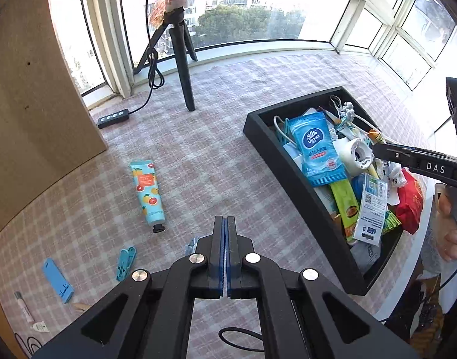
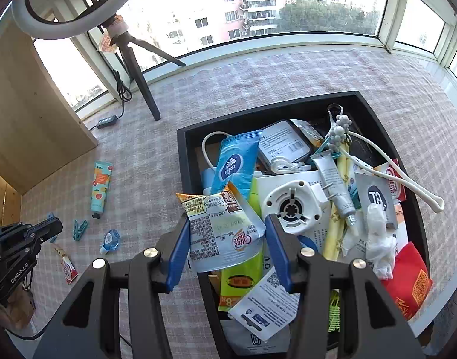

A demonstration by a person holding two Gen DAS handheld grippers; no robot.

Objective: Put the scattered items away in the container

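Note:
My left gripper (image 1: 226, 221) is shut with nothing between its fingers and hangs over the checked cloth. Near it lie a fruit-print hand cream tube (image 1: 147, 191), a teal clothes peg (image 1: 126, 261), a blue card (image 1: 58, 281) and a small round blue item (image 2: 110, 239). The black bin (image 1: 291, 179) to the right is piled with packets, cables and tubes. My right gripper (image 2: 227, 220) holds a Coffee-mate sachet (image 2: 222, 233) across its width, bowed between the wide-set blue pads, above the bin's (image 2: 258, 113) near left edge.
A ring-light tripod (image 1: 185, 68) and a black cable controller (image 1: 113, 117) stand at the back left beside a wooden cabinet (image 1: 34, 104). A red sachet (image 2: 67, 266) and a thin tube (image 1: 24, 306) lie at the front left. A person's hand (image 1: 449, 227) shows at the right.

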